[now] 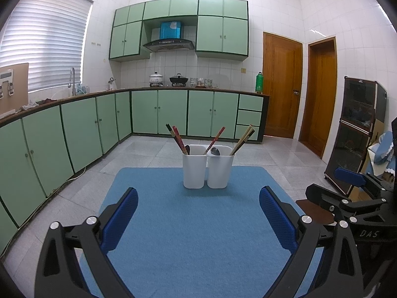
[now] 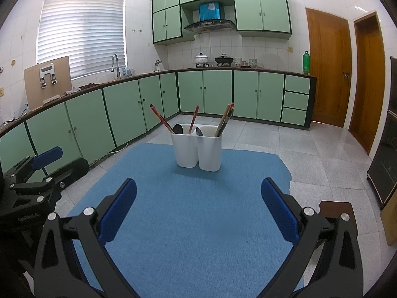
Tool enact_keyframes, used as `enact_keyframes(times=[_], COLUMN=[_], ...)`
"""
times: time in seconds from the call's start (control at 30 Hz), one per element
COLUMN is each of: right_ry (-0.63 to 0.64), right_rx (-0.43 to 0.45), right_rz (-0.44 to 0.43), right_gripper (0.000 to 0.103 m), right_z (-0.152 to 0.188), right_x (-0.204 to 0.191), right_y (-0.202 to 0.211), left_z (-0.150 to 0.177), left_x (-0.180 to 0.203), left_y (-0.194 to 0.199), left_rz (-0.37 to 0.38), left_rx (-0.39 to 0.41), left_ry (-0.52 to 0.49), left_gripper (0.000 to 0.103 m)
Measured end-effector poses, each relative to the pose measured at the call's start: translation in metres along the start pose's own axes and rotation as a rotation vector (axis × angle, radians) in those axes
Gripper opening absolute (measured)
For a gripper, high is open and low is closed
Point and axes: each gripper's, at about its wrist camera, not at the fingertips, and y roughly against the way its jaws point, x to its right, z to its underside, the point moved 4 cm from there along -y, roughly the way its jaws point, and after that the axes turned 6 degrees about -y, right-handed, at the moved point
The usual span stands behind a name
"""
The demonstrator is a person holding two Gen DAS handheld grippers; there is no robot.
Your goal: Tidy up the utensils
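Observation:
Two white holders stand side by side at the far end of a blue mat (image 1: 188, 228) (image 2: 198, 213). The left holder (image 1: 194, 171) (image 2: 184, 150) has red and dark chopsticks (image 1: 176, 137) (image 2: 161, 119) and a dark spoon. The right holder (image 1: 220, 172) (image 2: 209, 154) has wooden and dark chopsticks (image 1: 244, 137) (image 2: 224, 119) and a spoon (image 1: 215, 151). My left gripper (image 1: 198, 198) is open, nothing between its blue pads, well short of the holders. My right gripper (image 2: 198, 190) is open and empty too. Each gripper shows at the edge of the other's view.
Green kitchen cabinets (image 1: 74, 126) run along the left and back walls under a dark counter with pots. Two wooden doors (image 1: 281, 84) are at the right. A dark glass cabinet (image 1: 357, 134) stands on the floor to the right of the mat.

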Motion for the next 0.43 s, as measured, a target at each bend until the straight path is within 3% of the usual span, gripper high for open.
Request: enact_keyframes(times=[0.43], right_ry=[-0.004], right_rx=[-0.003], right_rz=[0.001], right_gripper=[0.097], right_z=[0.0030], right_x=[0.0045], right_y=[-0.0019], left_z=[-0.0015], left_x=[0.0023], left_y=[-0.0016], left_rz=[-0.003], left_rx=[-0.018], left_ry=[-0.007], left_gripper=[0.096])
